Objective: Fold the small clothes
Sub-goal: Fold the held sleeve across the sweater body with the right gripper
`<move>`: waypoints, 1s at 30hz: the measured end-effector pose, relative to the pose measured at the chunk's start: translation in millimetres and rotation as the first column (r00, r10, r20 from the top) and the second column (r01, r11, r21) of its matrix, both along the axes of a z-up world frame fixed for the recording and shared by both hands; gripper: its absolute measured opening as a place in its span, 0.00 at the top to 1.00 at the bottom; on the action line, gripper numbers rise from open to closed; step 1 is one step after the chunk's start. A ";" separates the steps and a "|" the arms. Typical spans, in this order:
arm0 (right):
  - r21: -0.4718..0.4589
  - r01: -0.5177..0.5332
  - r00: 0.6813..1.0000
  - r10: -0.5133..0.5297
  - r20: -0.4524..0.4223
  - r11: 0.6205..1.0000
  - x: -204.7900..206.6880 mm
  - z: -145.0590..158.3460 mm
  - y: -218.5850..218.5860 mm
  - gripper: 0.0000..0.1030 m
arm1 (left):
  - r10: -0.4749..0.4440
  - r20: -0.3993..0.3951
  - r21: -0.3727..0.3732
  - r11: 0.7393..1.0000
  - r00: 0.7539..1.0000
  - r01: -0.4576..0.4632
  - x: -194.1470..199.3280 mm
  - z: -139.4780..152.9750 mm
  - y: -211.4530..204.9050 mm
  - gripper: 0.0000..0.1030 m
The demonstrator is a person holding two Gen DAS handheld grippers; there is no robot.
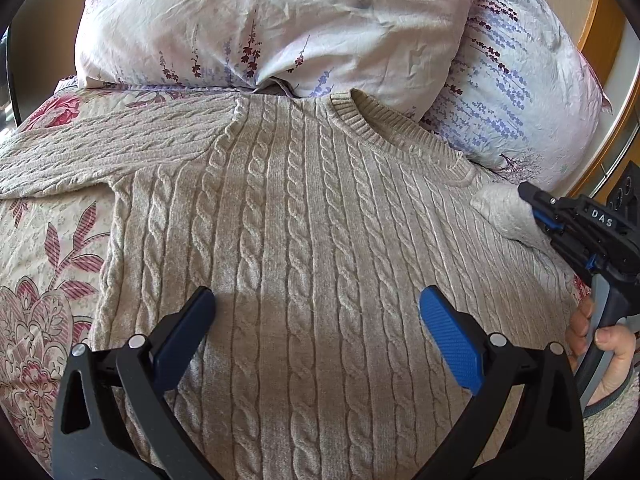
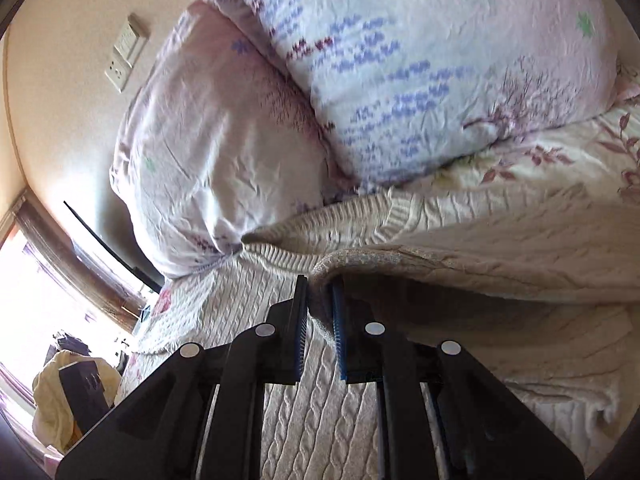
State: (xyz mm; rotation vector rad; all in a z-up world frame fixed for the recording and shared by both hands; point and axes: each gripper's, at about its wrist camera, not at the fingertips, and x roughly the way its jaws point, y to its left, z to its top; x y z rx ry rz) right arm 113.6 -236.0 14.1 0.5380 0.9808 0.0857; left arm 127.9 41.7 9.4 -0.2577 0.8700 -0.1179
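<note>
One beige cable-knit sweater [image 1: 304, 216] lies flat on a floral bedspread [image 1: 44, 280], its chest directly ahead of and beneath the left tongs [image 1: 316, 308], its collar at the far end touching the pillows. Left of those tongs, one sleeve [image 1: 80, 152] stretches straight out sideways over the bedspread. The left tongs hover with their arms spread wide and nothing between them.

To their right, the right tongs [image 1: 536, 208] are pressed together on a fold of knit at the sweater's other shoulder, lifted just clear of the chest; the right wrist view shows the fabric pinched between the blue pads [image 2: 338, 332] and draped away to the tongs' right.

Risks from here, as a judgement: the pinch takes only a small bunch of thick, heavy knit, so a quick pull across could let it slip out and drop in a heap. With the left tongs holding nothing, the body is unpinned and may drag sideways with the fold, leaving a crooked edge. The collar may also catch against the pillows beyond the tongs and bunch up.

Count: one sweater, one outstretched sleeve in view, two pillows [image 1: 280, 20] stacked past the collar, two tongs, and one hand [image 1: 608, 344] visible gripping the right tongs' handle.
</note>
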 end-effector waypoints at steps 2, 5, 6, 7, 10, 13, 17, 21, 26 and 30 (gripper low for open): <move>-0.005 -0.013 0.999 0.012 -0.032 1.000 -5.3 -5.9 4.9 0.88 | 0.000 0.000 0.001 1.000 1.000 0.000 0.2 0.1 -0.4 0.02; -0.020 -0.027 0.996 0.026 -0.080 0.999 -9.2 -9.9 10.9 0.87 | 0.000 -0.001 0.004 1.000 1.000 0.000 -0.1 0.2 -0.4 0.02; -0.022 -0.026 0.995 0.023 -0.101 0.999 -8.7 -12.1 11.1 0.86 | 0.001 -0.002 0.004 1.000 1.000 -0.001 0.0 0.2 -0.4 0.02; -0.015 -0.029 0.992 0.027 -0.124 0.999 -8.7 -14.8 11.2 0.82 | 0.001 -0.001 0.003 1.000 1.000 -0.001 -0.1 0.4 -0.6 0.02; 0.039 -0.064 0.982 0.069 -0.174 0.997 -18.1 -17.3 17.6 0.40 | 0.000 -0.001 0.001 1.000 1.000 0.000 0.0 0.5 -1.0 0.02; 0.006 -0.081 0.986 0.081 -0.148 0.997 -32.9 6.5 20.9 0.38 | 0.001 0.000 -0.005 1.000 1.000 0.000 0.0 0.4 -0.3 0.02; -0.017 0.168 0.985 -0.168 -0.048 0.986 -56.0 46.9 -31.9 0.38 | 0.000 -0.002 0.005 1.000 1.000 0.000 0.1 -0.3 -0.9 0.02; 0.036 0.510 0.851 -0.499 -0.162 0.859 -77.3 31.5 -111.8 0.46 | 0.000 -0.003 0.008 1.000 1.000 0.000 0.3 -0.9 -1.2 0.02; 0.142 0.675 0.731 -0.631 -0.258 0.724 -101.3 0.5 -156.3 0.54 | -0.001 -0.003 0.004 1.000 1.000 0.001 1.0 -0.4 -1.7 0.02; 0.159 0.690 0.723 -0.668 -0.176 0.706 -94.3 2.6 -165.2 0.58 | -0.001 -0.003 0.003 1.000 1.000 0.001 0.7 0.1 -1.7 0.02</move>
